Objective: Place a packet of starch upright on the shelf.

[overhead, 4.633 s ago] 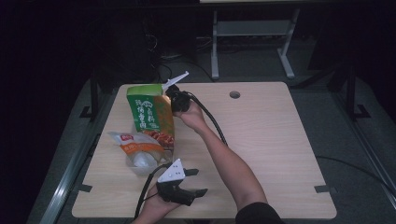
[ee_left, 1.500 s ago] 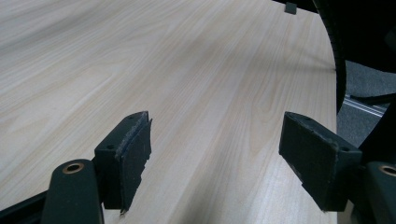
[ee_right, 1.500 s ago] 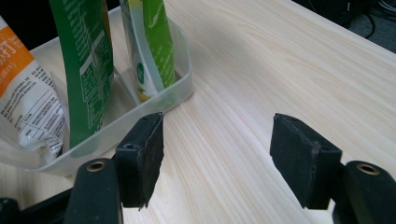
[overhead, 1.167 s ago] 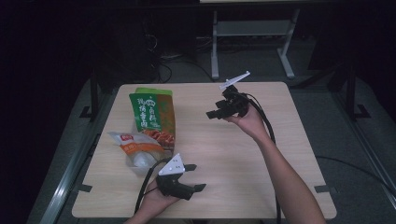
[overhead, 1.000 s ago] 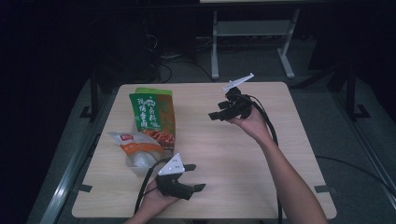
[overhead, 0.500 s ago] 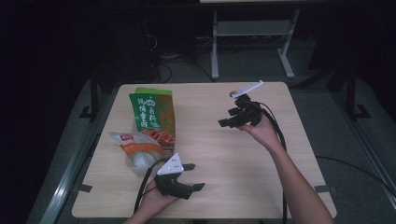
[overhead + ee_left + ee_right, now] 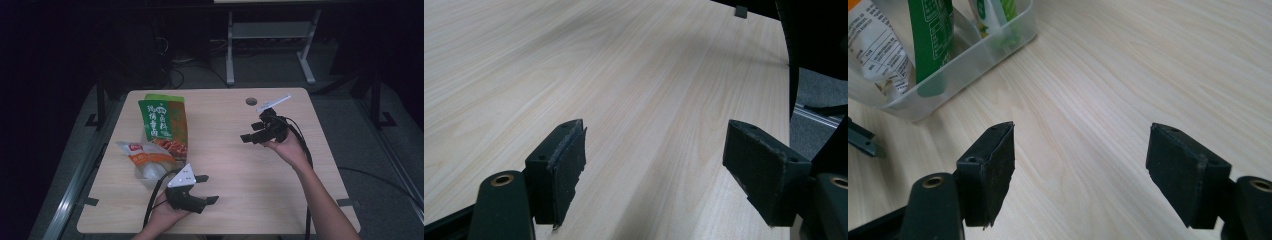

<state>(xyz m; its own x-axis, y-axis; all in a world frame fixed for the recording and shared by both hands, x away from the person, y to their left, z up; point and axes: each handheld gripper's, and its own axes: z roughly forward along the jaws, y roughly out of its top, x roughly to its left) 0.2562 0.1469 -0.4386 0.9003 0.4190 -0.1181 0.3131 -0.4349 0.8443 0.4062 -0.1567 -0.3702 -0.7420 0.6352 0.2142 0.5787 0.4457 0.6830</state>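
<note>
Hovering over bare table (image 7: pixel 235 165): right gripper (image 7: pixel 252 137) jaws wide, empty; left gripper (image 7: pixel 206 189) wide, empty, near clear bin (image 7: pixel 973 47) with green bag (image 7: pixel 160 122).

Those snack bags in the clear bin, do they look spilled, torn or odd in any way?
Nothing looks spilled or torn. The green bag and the white bag stand in a clear bin, sticking well above its rim and leaning, which seems only loose packing. Both hand-held grippers, left and right, are open and empty.

The left hand-held gripper (image 7: pixel 202 188) rests near the table's near edge, jaws spread; the right hand-held gripper (image 7: pixel 251 133) hovers mid-table, jaws apart.
</note>
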